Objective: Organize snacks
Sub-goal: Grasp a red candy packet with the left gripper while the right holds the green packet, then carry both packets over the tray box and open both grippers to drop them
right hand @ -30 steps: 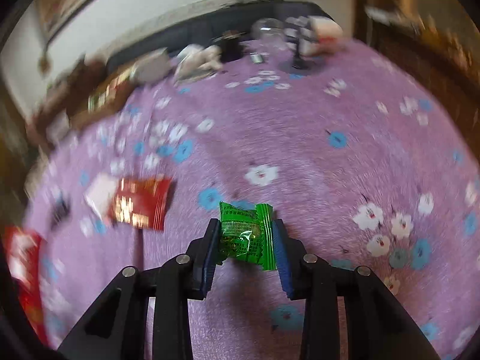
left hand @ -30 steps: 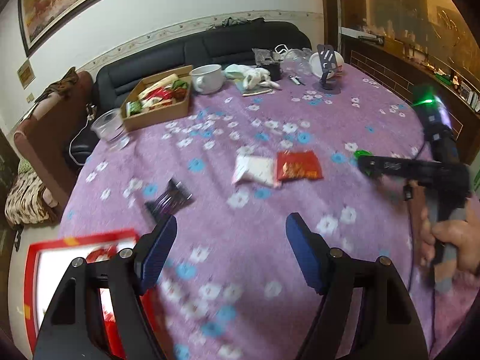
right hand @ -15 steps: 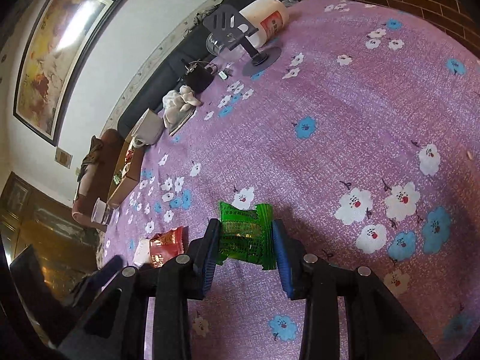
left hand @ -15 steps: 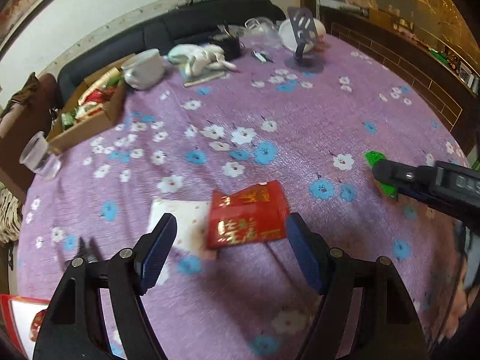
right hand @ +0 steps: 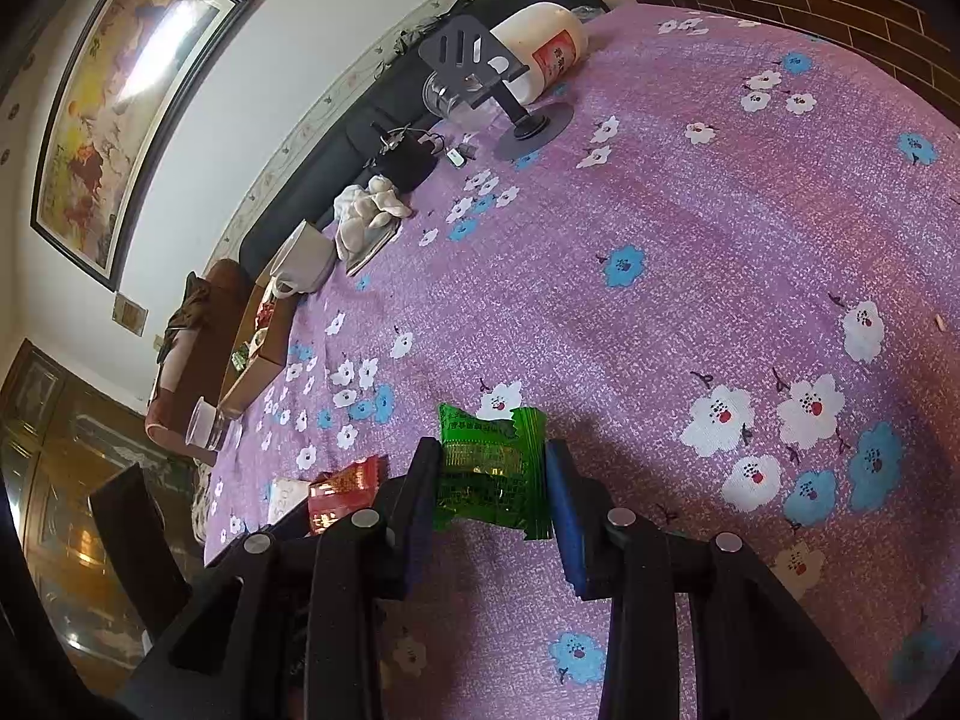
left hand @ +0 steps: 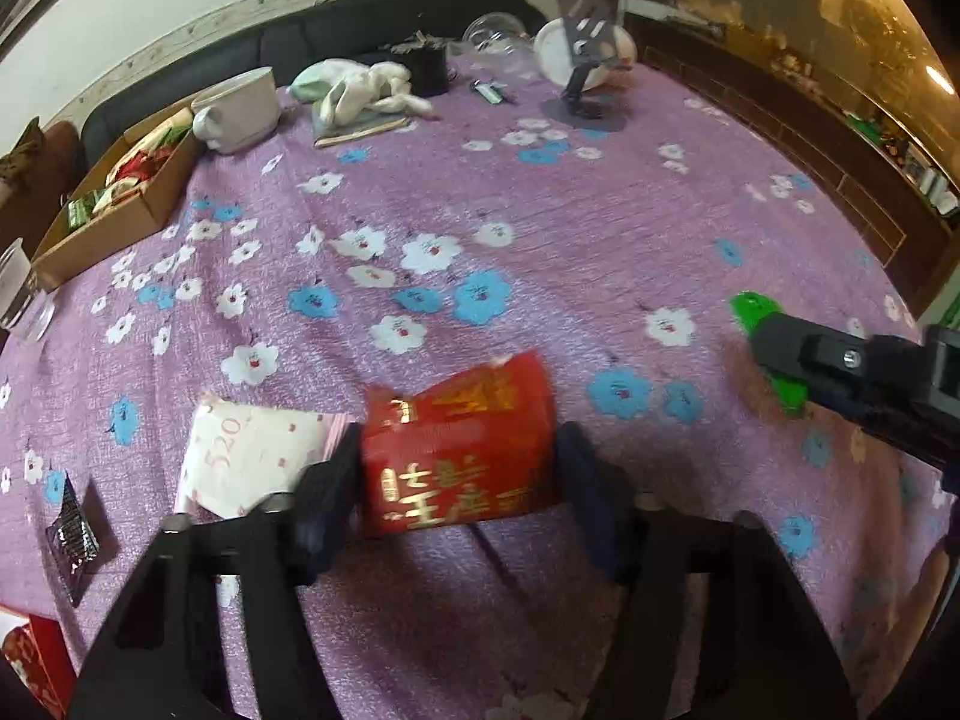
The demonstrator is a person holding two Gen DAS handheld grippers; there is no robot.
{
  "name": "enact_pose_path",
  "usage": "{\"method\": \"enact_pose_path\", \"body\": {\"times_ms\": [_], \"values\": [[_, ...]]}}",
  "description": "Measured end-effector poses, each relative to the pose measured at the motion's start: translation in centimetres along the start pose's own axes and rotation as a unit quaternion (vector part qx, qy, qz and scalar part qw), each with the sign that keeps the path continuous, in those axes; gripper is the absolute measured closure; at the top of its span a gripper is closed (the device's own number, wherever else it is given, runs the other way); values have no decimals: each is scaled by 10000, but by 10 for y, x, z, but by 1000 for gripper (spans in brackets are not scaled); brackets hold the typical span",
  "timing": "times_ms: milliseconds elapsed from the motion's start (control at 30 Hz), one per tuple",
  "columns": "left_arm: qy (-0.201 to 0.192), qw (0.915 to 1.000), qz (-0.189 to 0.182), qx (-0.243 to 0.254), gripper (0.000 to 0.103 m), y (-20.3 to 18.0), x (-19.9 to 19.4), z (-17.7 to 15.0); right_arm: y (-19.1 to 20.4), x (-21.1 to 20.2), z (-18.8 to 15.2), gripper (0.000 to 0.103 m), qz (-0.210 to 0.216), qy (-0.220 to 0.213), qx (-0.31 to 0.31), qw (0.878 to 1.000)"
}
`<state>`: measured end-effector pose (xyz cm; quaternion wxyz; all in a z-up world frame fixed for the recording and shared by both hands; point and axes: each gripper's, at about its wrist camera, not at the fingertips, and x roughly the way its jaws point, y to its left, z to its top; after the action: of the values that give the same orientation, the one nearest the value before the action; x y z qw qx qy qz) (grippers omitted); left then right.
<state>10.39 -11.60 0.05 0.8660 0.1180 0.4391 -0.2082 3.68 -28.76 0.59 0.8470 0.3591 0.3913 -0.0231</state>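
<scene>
A red snack packet point(left hand: 459, 456) with gold writing lies on the purple flowered tablecloth point(left hand: 540, 228). My left gripper point(left hand: 456, 468) straddles it; its jaws are closing and both blue pads touch the packet's sides. A white packet point(left hand: 252, 456) lies just left of it, partly under the left finger. My right gripper point(right hand: 492, 480) is shut on a green snack packet point(right hand: 489, 462) held just above the cloth. It shows at the right edge of the left wrist view, where the green packet point(left hand: 753, 309) pokes out. The red packet point(right hand: 345, 489) also appears at lower left in the right wrist view.
A cardboard box point(left hand: 120, 216) with several snacks stands at the far left, a white mug point(left hand: 240, 114) beside it. A plastic cup point(left hand: 18, 294), a dark packet point(left hand: 72, 531) and a red box point(left hand: 30, 660) sit left. A phone stand point(left hand: 585, 60), cloth and bottle point(right hand: 540, 48) crowd the far edge.
My left gripper came forward and down over the red packet and its jaws narrowed onto it. My right gripper rolled and kept the green packet.
</scene>
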Motion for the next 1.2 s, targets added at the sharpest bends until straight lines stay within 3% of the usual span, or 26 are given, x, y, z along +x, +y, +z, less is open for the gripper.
{"method": "enact_pose_path", "body": {"times_ms": [33, 200, 233, 333, 500, 767, 967, 1200], "values": [[-26, 10000, -52, 64, 61, -1, -1, 0, 0, 0, 0, 67, -2, -1, -3, 10000], [-119, 9998, -96, 145, 66, -6, -7, -7, -1, 0, 0, 67, -23, -7, -3, 10000], [-127, 9998, -129, 112, 74, -6, -9, -9, -1, 0, 0, 67, -23, -1, -3, 10000], [-166, 9991, -373, -74, 74, -2, -18, -15, -1, -1, 0, 67, -14, 0, -15, 10000], [-273, 9989, -346, -179, 74, -3, -34, -35, 1, 1, -1, 67, -15, 33, -63, 10000], [-833, 9963, 186, -126, 74, -5, -84, -62, 3, 4, -2, 67, 46, 68, -92, 9999], [-1390, 9876, 725, -2, 74, -5, -128, -74, 8, 6, -3, 67, 28, 53, -234, 9997], [-1688, 9805, 987, -169, 74, 12, -163, -87, 9, 9, -5, 67, -38, 60, -340, 9994]]}}
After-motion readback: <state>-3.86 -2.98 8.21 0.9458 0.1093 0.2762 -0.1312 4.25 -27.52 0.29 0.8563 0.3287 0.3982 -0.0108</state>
